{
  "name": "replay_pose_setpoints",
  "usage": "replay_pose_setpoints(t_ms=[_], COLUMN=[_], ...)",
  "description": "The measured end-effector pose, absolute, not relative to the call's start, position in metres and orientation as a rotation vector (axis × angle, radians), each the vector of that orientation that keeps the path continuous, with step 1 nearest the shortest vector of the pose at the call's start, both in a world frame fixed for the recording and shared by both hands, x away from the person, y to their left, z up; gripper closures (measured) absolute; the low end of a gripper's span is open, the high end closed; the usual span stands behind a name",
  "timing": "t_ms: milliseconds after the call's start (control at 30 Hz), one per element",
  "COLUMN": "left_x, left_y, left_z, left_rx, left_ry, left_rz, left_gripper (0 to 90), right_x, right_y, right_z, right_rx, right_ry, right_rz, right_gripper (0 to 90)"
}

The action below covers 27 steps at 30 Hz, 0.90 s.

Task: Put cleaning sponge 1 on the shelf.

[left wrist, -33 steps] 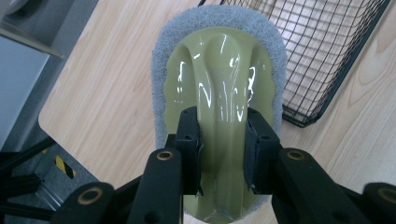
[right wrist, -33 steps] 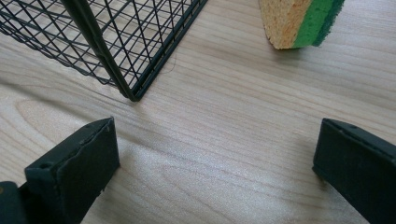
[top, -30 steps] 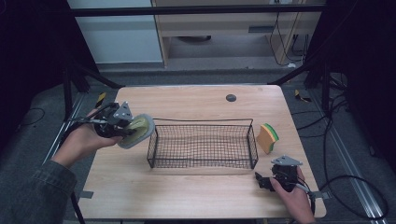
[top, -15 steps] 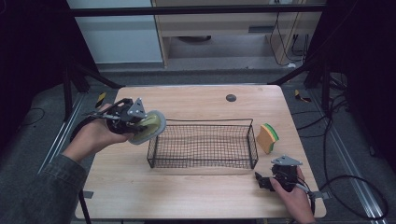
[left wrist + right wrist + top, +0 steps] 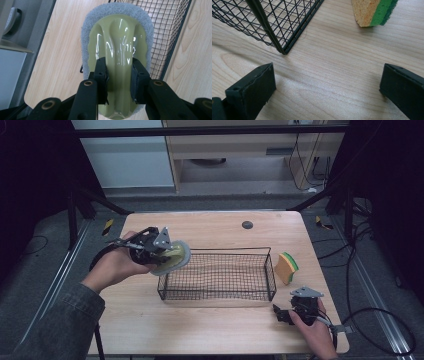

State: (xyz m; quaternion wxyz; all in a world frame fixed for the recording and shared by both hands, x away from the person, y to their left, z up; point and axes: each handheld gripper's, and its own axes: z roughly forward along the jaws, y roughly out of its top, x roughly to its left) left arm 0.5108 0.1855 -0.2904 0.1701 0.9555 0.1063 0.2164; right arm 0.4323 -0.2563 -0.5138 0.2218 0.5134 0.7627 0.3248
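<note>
- The scrubber [image 5: 117,47] is a glossy pale-green plastic handle on an oval grey abrasive pad; it is held in the air ahead of the left gripper [image 5: 150,247], at the near-left end of the wire basket [image 5: 220,275], over the rim.
- Handling, as a judgement: light; the plastic body looks stiff and smooth, so likely slippery under the pads; the grey pad looks soft and compressible, and is not a sound place to grip.
- Hold point: the raised central ridge of the handle. The left gripper's jaws are closed onto that ridge from both sides, partway along its length, with the pad edge projecting forward beyond the jaw tips.
- The left hand [image 5: 117,265] carries the gripper tilted, the scrubber's pad facing toward the basket.
- The right gripper [image 5: 300,307] rests low on the table [image 5: 200,330], its jaws spread wide and holding nothing; bare wood lies between them.
- Ahead of the right gripper: the basket's corner to its left, and a yellow-and-green sponge [image 5: 372,11] to its right, standing on the table just beside the basket's end.
</note>
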Motion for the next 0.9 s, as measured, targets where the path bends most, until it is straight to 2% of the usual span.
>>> replay_pose_setpoints(t_ms=[900], left_x=[0.509], left_y=[0.161], left_z=[-0.298], left_rx=[2.723], left_ry=[0.227], left_rz=[0.595], left_gripper=[70.2], right_x=[0.432], right_y=[-0.256], right_z=[-0.514], right_rx=[1.418], right_ry=[2.108], right_rz=[0.897], right_gripper=[0.5])
